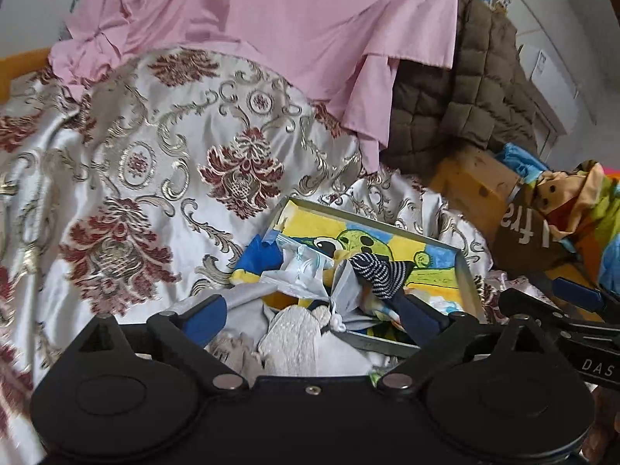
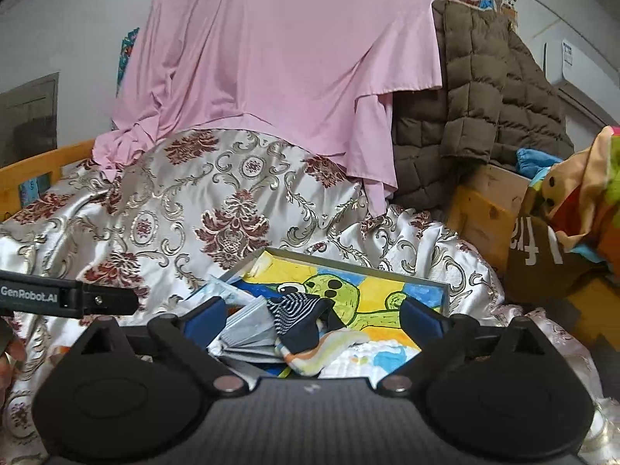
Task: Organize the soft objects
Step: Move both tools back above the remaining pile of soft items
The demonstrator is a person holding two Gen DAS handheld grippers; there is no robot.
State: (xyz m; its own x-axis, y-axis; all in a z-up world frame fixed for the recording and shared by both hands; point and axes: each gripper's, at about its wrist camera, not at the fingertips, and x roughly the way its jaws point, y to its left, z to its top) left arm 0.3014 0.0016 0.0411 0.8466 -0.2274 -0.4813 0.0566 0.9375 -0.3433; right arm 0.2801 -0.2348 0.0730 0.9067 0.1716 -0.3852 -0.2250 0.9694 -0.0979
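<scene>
A shallow grey box [image 1: 463, 271] with a yellow, blue and green cartoon lining lies on the patterned bedspread. In it lie a navy striped sock [image 1: 381, 271], a pale blue face mask [image 1: 302, 271] and other small cloths. A whitish knitted cloth [image 1: 294, 339] lies just in front of the box. My left gripper [image 1: 314, 314] is open, just above these cloths. In the right wrist view the box [image 2: 445, 290] holds the striped sock [image 2: 298, 316], folded grey masks [image 2: 248, 329] and a white printed cloth [image 2: 333, 352]. My right gripper [image 2: 314, 317] is open over them.
A silver and red floral bedspread [image 1: 155, 178] covers the bed. A pink sheet [image 2: 290, 58] and a brown quilted jacket [image 2: 484, 97] hang behind. Wooden blocks [image 2: 488, 209] and a heap of colourful cloths [image 2: 581, 201] lie to the right. An orange bed rail [image 2: 42, 162] runs at left.
</scene>
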